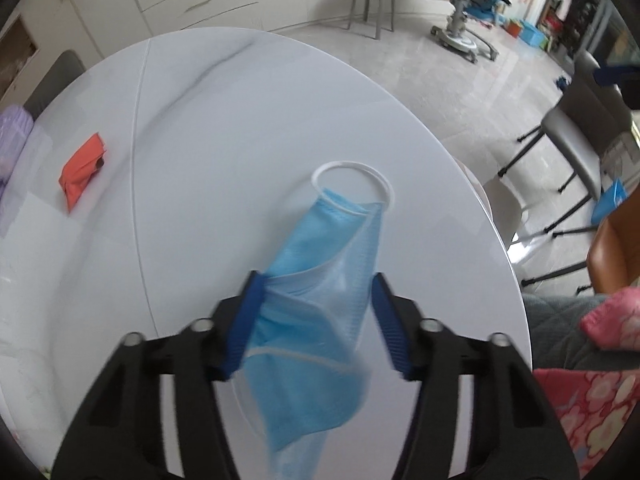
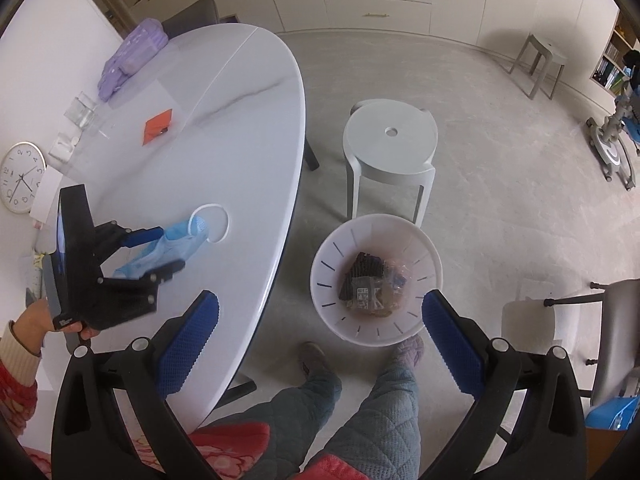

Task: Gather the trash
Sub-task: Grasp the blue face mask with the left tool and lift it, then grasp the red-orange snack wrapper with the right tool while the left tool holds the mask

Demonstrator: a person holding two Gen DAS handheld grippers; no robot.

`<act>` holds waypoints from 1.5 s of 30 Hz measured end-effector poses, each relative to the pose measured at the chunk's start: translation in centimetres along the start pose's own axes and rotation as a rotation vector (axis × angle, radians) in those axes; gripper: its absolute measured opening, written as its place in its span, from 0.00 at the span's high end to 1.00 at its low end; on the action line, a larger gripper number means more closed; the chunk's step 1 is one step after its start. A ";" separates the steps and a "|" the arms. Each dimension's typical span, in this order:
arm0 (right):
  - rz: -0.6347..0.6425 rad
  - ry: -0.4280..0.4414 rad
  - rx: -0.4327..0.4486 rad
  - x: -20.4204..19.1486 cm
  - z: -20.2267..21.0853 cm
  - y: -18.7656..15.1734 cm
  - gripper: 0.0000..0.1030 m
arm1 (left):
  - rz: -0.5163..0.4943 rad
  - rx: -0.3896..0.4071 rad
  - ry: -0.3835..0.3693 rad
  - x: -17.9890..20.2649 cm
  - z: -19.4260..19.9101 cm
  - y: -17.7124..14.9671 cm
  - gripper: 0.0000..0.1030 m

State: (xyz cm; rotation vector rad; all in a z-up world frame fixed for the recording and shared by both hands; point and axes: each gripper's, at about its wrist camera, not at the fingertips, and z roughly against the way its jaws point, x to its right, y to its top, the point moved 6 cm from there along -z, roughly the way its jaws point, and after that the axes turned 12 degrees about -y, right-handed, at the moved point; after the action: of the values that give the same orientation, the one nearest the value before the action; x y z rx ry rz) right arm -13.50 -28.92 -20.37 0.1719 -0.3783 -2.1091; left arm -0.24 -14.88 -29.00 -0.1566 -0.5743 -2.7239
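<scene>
A crumpled blue face mask (image 1: 320,248) lies on the white round table (image 1: 200,120), its white ear loop (image 1: 352,168) flat on the top. My left gripper (image 1: 318,278) points down over it, both blue pads pressed against the bunched fabric. The right wrist view shows the same grip, the left gripper (image 2: 170,250) closed around the mask (image 2: 180,244) and held by a hand (image 2: 32,316). An orange wrapper (image 1: 82,172) sits farther left on the table. My right gripper (image 2: 320,296) is open and empty, above the white trash bin (image 2: 424,240) on the floor, which holds dark wrappers.
A white stool (image 2: 390,140) stands behind the bin, beside the table edge (image 2: 296,152). A purple pack (image 2: 132,56), a glass (image 2: 82,110) and a clock (image 2: 22,182) are at the table's far side. The person's legs (image 2: 360,412) stand by the bin. Chairs stand at the right.
</scene>
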 end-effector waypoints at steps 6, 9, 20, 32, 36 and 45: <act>0.027 -0.018 0.003 -1.6 0.5 -0.1 0.02 | 0.079 0.064 -0.028 -1.6 1.1 -1.1 0.77; 0.040 -0.021 0.008 -2.4 0.7 0.2 0.02 | 0.116 0.097 -0.041 -2.0 1.7 -1.6 0.81; 0.114 0.008 0.034 -6.0 1.7 0.4 0.02 | 0.428 0.290 -0.112 -4.7 7.3 -4.5 0.87; 0.388 0.136 0.064 -16.5 -0.4 5.3 0.02 | 0.801 0.491 0.056 -5.1 16.1 -11.5 0.87; 0.536 0.167 0.095 -20.6 -1.7 8.5 0.02 | 0.843 0.502 0.123 -5.3 17.2 -11.6 0.87; 0.901 0.176 0.136 -29.0 -7.9 16.6 0.02 | 0.977 0.522 0.199 -9.1 17.5 -8.6 0.87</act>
State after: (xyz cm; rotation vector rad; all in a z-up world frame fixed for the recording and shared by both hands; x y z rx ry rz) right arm 17.52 -14.35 -23.05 0.2145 -0.3958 -1.1729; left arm 5.76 2.48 -17.84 -0.0147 -0.8423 -1.5753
